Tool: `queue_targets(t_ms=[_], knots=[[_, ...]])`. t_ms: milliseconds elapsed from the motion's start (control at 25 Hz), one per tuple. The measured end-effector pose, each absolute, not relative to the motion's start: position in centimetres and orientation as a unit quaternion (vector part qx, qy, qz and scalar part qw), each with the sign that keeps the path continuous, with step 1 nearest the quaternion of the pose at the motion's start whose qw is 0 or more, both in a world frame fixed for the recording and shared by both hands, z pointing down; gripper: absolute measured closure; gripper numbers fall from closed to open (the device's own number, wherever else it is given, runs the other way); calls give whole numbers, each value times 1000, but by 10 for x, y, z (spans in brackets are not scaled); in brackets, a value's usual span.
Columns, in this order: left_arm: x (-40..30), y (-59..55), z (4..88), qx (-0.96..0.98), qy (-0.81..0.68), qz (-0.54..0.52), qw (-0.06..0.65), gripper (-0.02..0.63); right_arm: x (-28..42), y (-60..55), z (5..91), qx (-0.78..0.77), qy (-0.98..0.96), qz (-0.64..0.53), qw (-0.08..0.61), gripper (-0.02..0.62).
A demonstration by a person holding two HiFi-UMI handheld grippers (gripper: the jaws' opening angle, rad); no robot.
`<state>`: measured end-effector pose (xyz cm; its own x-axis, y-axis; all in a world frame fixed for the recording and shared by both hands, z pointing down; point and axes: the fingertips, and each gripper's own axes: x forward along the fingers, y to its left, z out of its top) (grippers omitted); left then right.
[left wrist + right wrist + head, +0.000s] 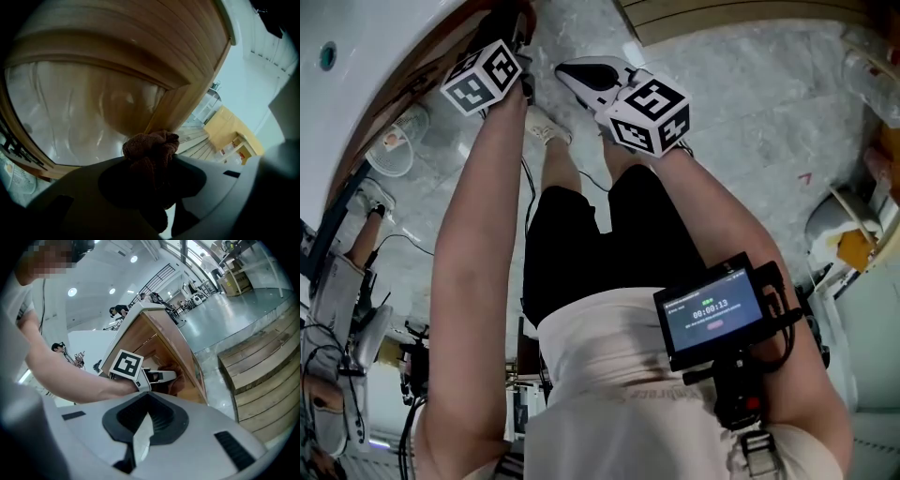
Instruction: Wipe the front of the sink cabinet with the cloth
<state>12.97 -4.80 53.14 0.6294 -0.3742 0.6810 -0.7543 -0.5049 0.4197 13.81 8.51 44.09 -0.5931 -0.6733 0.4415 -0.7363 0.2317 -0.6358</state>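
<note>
The left claw [153, 157] is clamped on a bunched brown cloth [151, 149], which bulges out past the tips and is pushed against the wooden front of the sink cabinet [140, 56], close to a vertical edge of the wood where a glossy, pale panel begins. In the head view the person's left arm reaches down to this claw at the cabinet's curved brown front, below the white sink top [356, 56]. The right claw [140, 437] holds nothing; its jaws stand almost together, with only a thin pale sliver between them. It hangs just beside the left claw over the marbled floor [750, 112], apart from the cabinet, and its camera looks across at the left claw's marker cube and the cloth on the wood. Wooden steps [262, 366] lie to the right of the cabinet.
</note>
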Motion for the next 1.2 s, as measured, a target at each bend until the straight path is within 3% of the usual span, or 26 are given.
queue_targets(t_ms=[720,1200], knots=[[-18,-75,545,760,-455,245,394,449,80,67,446,424,-797,427,56,583],[-76,-62,565,725,-488,268,405,449,68,73,449,411,-800,433,62,583]])
